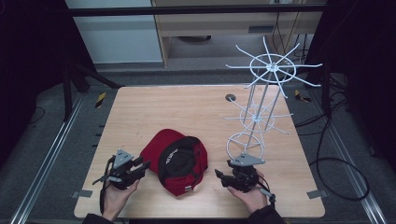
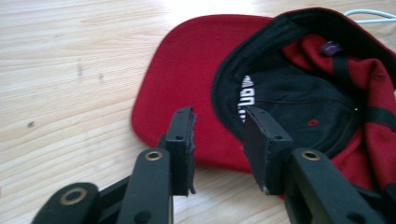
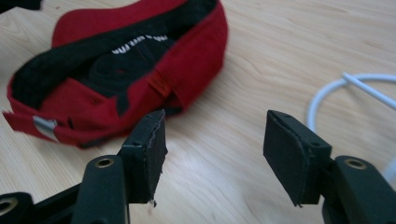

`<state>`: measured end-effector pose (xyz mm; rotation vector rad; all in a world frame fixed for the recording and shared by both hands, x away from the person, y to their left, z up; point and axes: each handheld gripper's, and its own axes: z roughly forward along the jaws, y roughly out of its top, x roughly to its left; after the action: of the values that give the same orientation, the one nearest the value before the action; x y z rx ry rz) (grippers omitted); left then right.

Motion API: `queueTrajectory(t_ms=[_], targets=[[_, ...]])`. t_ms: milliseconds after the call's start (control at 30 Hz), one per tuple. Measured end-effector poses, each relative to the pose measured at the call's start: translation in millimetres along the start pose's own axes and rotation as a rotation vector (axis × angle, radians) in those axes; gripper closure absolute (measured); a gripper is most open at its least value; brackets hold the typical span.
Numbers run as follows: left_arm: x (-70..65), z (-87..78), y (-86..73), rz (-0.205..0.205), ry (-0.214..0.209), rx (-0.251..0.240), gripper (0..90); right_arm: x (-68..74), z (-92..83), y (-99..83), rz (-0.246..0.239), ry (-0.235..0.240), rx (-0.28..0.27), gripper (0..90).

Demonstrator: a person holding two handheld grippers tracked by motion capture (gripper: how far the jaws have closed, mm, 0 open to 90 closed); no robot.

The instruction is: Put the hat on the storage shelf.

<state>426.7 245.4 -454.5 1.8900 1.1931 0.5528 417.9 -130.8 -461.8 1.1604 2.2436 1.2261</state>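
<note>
**A:** Cap (image 1: 180,161) sits upside down on the table (image 1: 187,112), near the front edge, crown down, opening up. Brim points away from the person and to the left. Wire rack (image 1: 261,109) stands just right of the cap, apart from it.

**B:** Grippers?

**A:** One each side of the cap. Left gripper (image 1: 140,167) at the cap's left, aimed at the brim. Its jaws are spread, and in the left gripper view (image 2: 219,135) they frame the seam where brim meets sweatband. Pads not pressing on fabric, nothing pinched.

**B:** Right one?

**A:** Right gripper (image 1: 222,176) at the cap's right, between the cap and the rack's base ring. Jaws spread wide, bare wood between them in the right gripper view (image 3: 215,154). Cap's back strap and metal buckle (image 3: 45,125) lie beyond its jaws, untouched.

**B:** Why flank it like that?

**A:** My read: a two-sided pickup. The cap is soft, so one pinch would let it fold. Left takes the stiff brim edge, right takes the rear band, and the shape holds. Opening-up makes both rims reachable from the side.

**B:** Anything inside the cap?

**A:** Nothing loose. Black lining, white lettering on the sweatband, a small purple tag (image 2: 330,47) near the rear. Rack arms carry nothing either.

**B:** Rack the target?

**A:** Likely, judging by how close it stands to the cap. Grasp not yet made.
</note>
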Motion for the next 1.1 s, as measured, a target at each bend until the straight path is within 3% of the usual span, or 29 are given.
queueTrajectory(t_ms=[233,433,567,767,900,1000,1100], targets=[[-14.9,15.9,1.5,0.052,-0.025,0.053,72.7,14.8,25.6,28.4,-0.005,0.017,-0.024,41.7],[-21.1,25.2,-0.3,0.090,-0.018,0.113,76.2,21.4,44.8,44.3,-0.010,0.012,-0.015,41.0],[-19.1,28.3,-3.3,0.091,-0.023,0.140,77.8,21.9,63.9,50.3,0.003,-0.005,0.019,39.9],[-18.9,29.8,-5.2,0.102,-0.019,0.154,79.6,17.8,78.5,46.6,0.008,-0.039,0.080,41.9],[-17.7,31.2,-6.5,0.098,-0.028,0.160,80.7,12.7,85.7,42.5,0.033,-0.023,0.115,55.7],[-17.4,31.7,-7.1,0.097,-0.034,0.164,81.1,12.4,86.1,42.4,0.042,0.000,0.134,81.6],[-17.2,32.6,-7.4,0.098,-0.036,0.164,81.4,14.5,82.6,44.3,0.022,-0.007,0.125,85.7]])
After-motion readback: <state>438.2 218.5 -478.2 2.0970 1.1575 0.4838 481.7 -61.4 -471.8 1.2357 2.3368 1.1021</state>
